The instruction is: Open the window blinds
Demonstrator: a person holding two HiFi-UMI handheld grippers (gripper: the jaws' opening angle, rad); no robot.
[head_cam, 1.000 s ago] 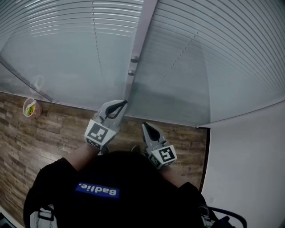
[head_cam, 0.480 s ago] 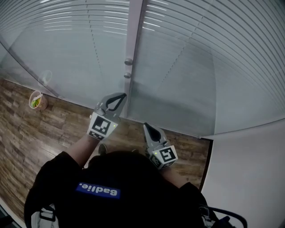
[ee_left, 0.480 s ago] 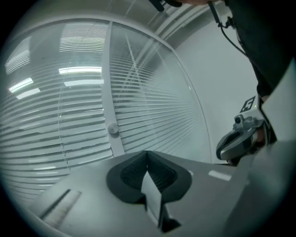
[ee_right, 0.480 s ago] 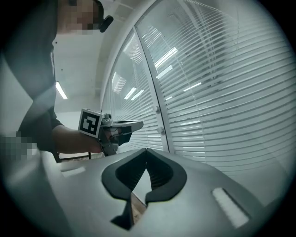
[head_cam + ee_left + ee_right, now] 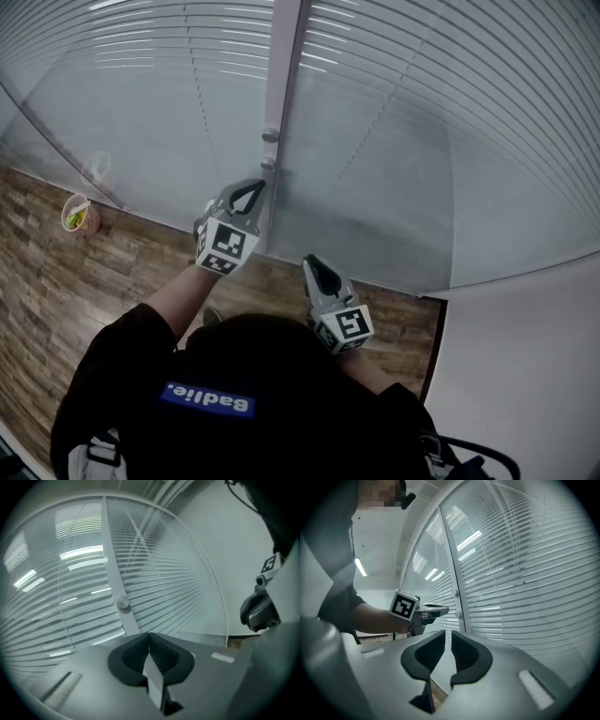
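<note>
Grey slatted blinds (image 5: 403,112) hang behind glass on both sides of a pale vertical frame post (image 5: 281,75). Two small round knobs (image 5: 270,136) sit on that post, one above the other. My left gripper (image 5: 262,183) is shut with nothing in it, its tips just below the lower knob (image 5: 123,603) and close to the post. In the left gripper view its jaws (image 5: 149,634) meet with no gap. My right gripper (image 5: 307,261) hangs lower and further right, away from the glass. Its jaws (image 5: 446,632) stand a narrow slit apart, empty. The slats lie partly tilted.
Wood plank floor (image 5: 94,281) runs along the foot of the glass. A small cup (image 5: 79,216) with something green in it stands on the floor at the left. A white wall (image 5: 525,375) meets the glass at the right.
My left gripper has moved up along the post towards the lower knob and rolled a little. The right gripper has shifted only slightly.
</note>
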